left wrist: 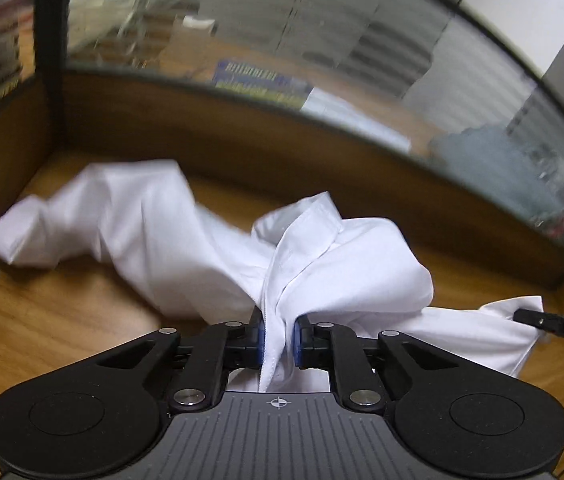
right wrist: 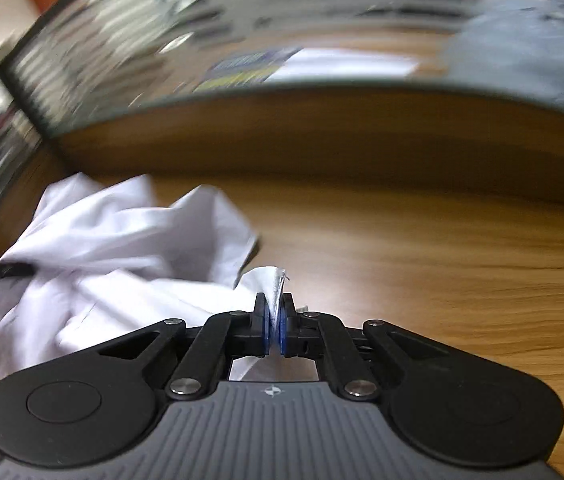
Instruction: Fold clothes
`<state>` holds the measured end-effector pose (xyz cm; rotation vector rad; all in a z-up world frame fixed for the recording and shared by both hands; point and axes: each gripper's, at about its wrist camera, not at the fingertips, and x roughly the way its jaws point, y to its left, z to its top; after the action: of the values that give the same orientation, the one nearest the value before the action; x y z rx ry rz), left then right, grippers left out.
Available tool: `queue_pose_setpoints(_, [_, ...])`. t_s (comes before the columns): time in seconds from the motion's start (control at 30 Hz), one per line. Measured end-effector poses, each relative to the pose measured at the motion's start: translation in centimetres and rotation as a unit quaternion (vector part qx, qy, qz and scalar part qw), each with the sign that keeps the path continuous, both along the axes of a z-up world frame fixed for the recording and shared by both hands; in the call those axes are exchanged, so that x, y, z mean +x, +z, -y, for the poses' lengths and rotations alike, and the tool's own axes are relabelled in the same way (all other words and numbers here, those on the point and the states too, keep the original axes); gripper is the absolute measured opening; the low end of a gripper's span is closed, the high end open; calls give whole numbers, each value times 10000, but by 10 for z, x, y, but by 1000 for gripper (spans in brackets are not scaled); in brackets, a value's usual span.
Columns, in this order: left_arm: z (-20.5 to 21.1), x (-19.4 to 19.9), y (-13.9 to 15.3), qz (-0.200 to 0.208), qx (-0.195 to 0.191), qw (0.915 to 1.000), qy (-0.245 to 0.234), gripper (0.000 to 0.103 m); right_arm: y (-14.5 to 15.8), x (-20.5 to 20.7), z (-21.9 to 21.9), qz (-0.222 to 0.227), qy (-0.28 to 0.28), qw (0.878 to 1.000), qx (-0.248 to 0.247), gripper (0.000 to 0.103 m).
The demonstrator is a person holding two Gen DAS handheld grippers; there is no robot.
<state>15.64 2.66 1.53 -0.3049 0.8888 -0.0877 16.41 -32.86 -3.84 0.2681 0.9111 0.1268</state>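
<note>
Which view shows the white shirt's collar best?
The left wrist view. There the white shirt sprawls across the wooden table, its collar standing just beyond the left gripper. The right wrist view is blurred: only crumpled fabric and the edge pinched in the right gripper, no collar.

Soft, even indoor light, moderately bright. Motion blur smears the glass partition heavily in the right wrist view and mildly in the left. Fisheye curvature bends the wooden worktop edges. The white shirt looks slightly washed out; shadows beneath it are faint.
</note>
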Motion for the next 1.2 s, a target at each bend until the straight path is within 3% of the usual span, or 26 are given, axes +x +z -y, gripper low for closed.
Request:
queue_pose_setpoints(0.23, [3, 7, 77, 807, -296, 9962, 161, 13, 96, -16, 57, 1148, -1099, 9851, -657, 4])
queue_pose_setpoints(0.4, [10, -8, 138, 1452, -383, 9886, -39, 12, 152, -49, 92, 1601, -1520, 9731, -665, 4])
queue_pose_setpoints(0.5, [15, -19, 150, 1349, -321, 9897, -352, 12, 179, -73, 110, 1752, -1677, 9683, -593, 5])
queue_pose_setpoints(0.6, [21, -35, 135, 982, -199, 9931, -609, 12, 172, -101, 112, 1504, -1683, 9730, -472, 5])
queue_pose_setpoints(0.77, [32, -36, 89, 133, -309, 9960, -833, 12, 152, -135, 123, 1113, -1759, 9767, -513, 5])
queue_pose_setpoints(0.87, [58, -28, 83, 30, -162, 9921, -1243, 12, 145, -147, 133, 976, -1865, 9753, -670, 5])
queue_pose_setpoints(1.03, [118, 11, 112, 392, 61, 9791, -1994, 12, 141, -168, 152, 809, -2052, 9706, -967, 5])
queue_pose_setpoints(1.2, [191, 50, 173, 1187, 48, 9570, -2647, 12, 214, -196, 198, 1434, -2424, 9448, -1677, 5])
